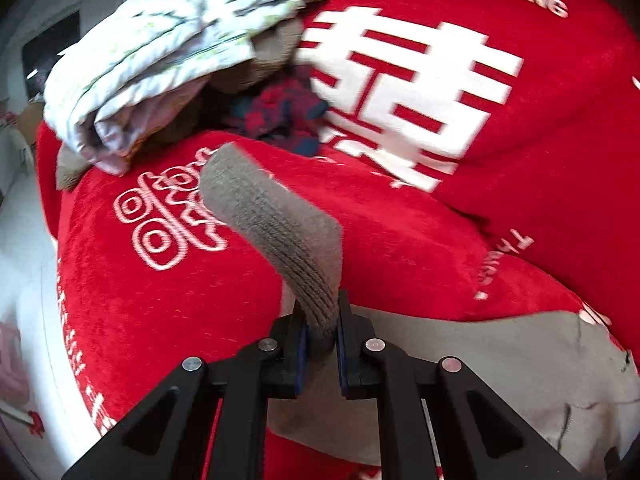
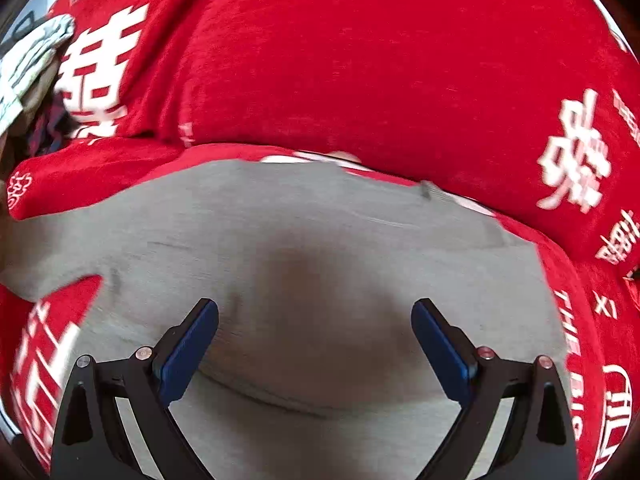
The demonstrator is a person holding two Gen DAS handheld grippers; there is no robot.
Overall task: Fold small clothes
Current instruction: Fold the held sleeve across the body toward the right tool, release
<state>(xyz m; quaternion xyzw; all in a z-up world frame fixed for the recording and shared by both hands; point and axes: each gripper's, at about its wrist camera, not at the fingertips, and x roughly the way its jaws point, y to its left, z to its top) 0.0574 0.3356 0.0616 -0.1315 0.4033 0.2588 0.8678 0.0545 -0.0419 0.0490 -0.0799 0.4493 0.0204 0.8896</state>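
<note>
While the left gripper (image 1: 322,344) is clamped on a ribbed grey cuff (image 1: 276,216), its blue pads pinch the knit from both sides and the cuff arches up and away over the red cover (image 1: 160,300). The cuff looks like a sleeve end of the grey garment (image 1: 500,368), whose flat body lies just below and to the right of the fingers, on the sofa seat. Behind, against the backrest, sits a heap of other clothes (image 1: 168,52): a pale printed piece on top, something brown and a red-blue checked item under it, well apart from the grip. To fold well, I would carry the cuff across the body in a low arc, keeping the knit taut but not stretched, and let go only once it lies flat on the grey cloth.

From the right wrist, the right gripper (image 2: 315,346) stands wide open, holding nothing, poised just above the middle of the garment (image 2: 320,224), which spreads broadly over the seat; whether the tips touch the cloth I cannot tell. A soft crease runs across near the fingers. This hand's best use, I judge, is to press down at the fold line so the body does not drag as the sleeve comes over. Blur hides finer detail.
</note>
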